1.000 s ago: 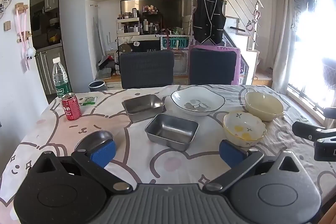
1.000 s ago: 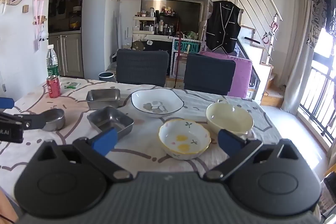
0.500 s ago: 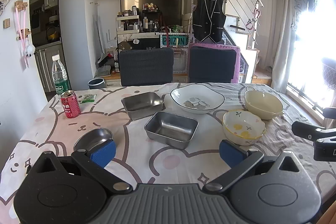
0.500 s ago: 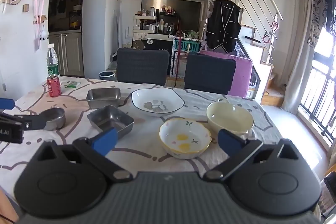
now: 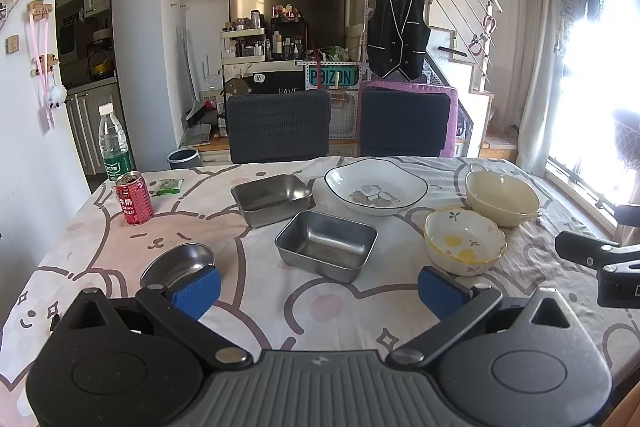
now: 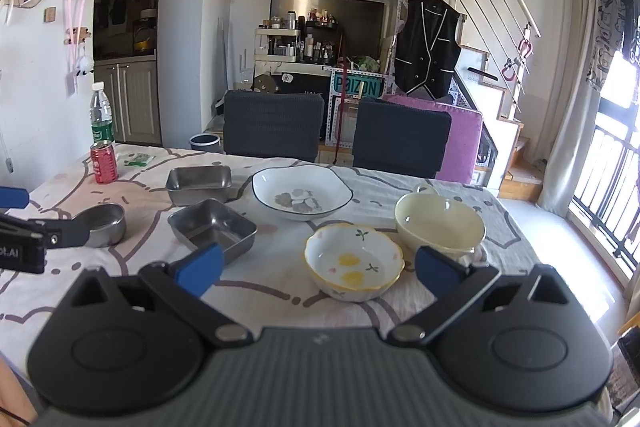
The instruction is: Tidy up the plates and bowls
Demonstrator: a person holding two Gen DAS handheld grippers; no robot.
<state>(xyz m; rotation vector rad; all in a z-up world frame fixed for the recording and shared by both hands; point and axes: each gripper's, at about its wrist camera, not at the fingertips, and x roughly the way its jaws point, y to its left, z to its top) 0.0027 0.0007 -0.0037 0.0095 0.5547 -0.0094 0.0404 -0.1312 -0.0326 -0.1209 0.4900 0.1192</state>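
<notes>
two steel trays (image 5: 271, 198) (image 5: 326, 245), three bowls (image 5: 464, 246) (image 5: 502, 197) (image 5: 178, 265), one plate (image 5: 375, 190)

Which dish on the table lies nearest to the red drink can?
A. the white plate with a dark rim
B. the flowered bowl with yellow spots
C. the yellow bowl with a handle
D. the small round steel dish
D: in the left wrist view the small round steel dish sits on the same side of the table as the red drink can, while the other three dishes lie far across the table.

Two steel trays (image 5: 326, 245) lie left of the bowls (image 5: 464, 241) on the table (image 5: 260, 307).
</notes>
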